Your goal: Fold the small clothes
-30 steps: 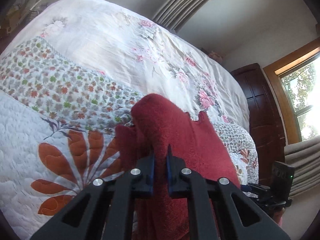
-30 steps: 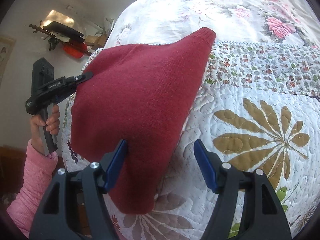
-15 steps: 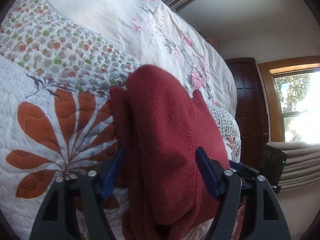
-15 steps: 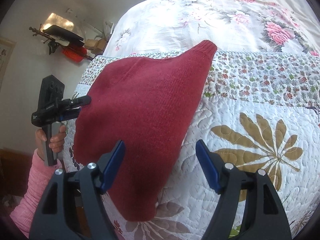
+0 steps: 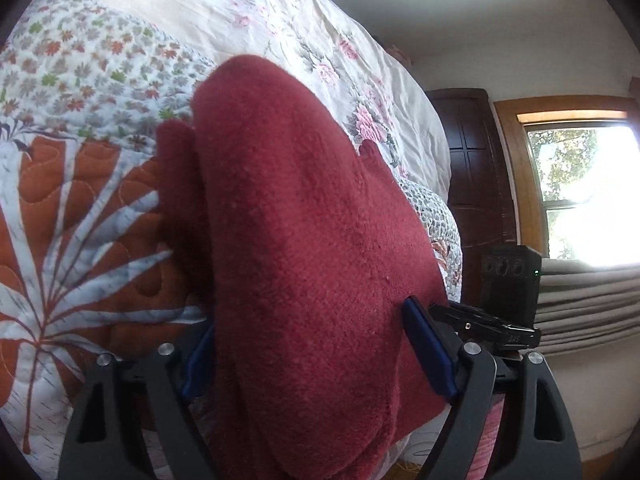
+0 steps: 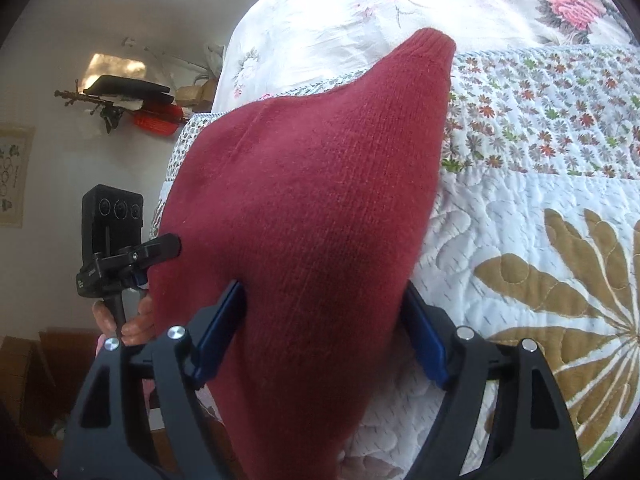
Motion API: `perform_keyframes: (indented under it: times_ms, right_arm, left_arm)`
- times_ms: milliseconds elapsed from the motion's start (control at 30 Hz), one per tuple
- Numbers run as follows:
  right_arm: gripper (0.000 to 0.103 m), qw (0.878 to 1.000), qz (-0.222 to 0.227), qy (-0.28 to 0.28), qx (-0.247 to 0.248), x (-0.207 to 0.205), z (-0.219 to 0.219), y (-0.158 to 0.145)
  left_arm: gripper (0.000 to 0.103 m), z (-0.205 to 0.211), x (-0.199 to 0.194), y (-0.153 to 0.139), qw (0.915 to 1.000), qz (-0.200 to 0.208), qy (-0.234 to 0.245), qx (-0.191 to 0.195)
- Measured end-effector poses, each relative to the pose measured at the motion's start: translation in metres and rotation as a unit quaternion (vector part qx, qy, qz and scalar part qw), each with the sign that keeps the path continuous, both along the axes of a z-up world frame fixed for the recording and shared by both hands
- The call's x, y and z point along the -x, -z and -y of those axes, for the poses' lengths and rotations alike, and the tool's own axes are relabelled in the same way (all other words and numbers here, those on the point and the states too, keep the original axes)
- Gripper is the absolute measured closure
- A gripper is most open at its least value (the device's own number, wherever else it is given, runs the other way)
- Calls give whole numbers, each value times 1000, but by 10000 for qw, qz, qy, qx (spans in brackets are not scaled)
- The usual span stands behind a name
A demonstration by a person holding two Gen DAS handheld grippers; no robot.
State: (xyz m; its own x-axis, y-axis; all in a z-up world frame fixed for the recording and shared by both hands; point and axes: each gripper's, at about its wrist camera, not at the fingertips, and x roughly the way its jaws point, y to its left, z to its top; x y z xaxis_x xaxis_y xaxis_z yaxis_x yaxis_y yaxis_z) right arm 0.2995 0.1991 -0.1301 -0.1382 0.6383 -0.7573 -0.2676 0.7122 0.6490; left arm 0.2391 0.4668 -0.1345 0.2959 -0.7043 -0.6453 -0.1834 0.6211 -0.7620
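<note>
Red knit garment (image 5: 304, 240) on quilt (image 6: 540, 220); both grippers (image 5: 316, 352) (image 6: 320, 332) spread, grasping nothing. Pinch near corners, fold squarely.

The knit garment (image 6: 320, 208) is plain dark red. It lies on a white quilt (image 6: 532, 216) stitched with big leaf sprays, rust-orange and olive-gold, and a band of small multicoloured flowers; beyond is a cream bedspread (image 5: 248, 4) with pink roses.
</note>
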Motion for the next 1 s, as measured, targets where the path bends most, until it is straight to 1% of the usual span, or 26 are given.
perform_keyframes:
  times_ms: [67,100,133,200,233,300,367,533,700,800,867,933,1000]
  right_arm:
    - [28,10000,8,31,-30,1,-3,3]
    - [36,10000,68,37,-29,2,-4,0]
    - [44,9998,163,40,-59,4,-4,-5]
    - [51,9990,430,-45,-82,10,-4,-18]
    - [54,9985,536,-79,-106,13,-4,-24]
    - [57,9975,675,-106,-183,17,-1,-34]
    - [58,9964,779,-109,-311,21,5,-45]
    - [58,9941,963,-131,-483,32,37,-74]
    - [58,9906,1268,-129,-487,55,86,-108]
    - [58,9879,1484,-32,-456,74,123,-126]
    - [58,9871,1534,43,-457,88,147,-129]
    - [58,9874,1526,94,-402,97,167,-124]
    - [58,9899,1373,176,-304,100,184,-106]
  left_arm:
    - [21,-2,1,1,10000,1,-48,65]
    - [26,-2,2,1,10000,16,-36,51]
    - [40,-3,4,0,10000,18,-52,-4]
    - [58,-4,11,1,9999,11,-117,-70]
    - [64,-4,14,1,9998,39,-173,-41]
    - [67,-4,21,-3,9996,132,-246,-36]
    - [68,0,28,-13,9992,278,-282,-74]
    - [69,25,46,-44,9982,586,-84,-23]
    - [69,69,66,-76,9956,938,74,43]
    - [69,105,75,-91,9931,1147,242,-14]
    - [69,131,82,-99,9911,1275,378,-72]
    - [69,154,89,-101,9892,1370,486,-198]
    - [69,174,94,-94,9884,1354,546,-408]
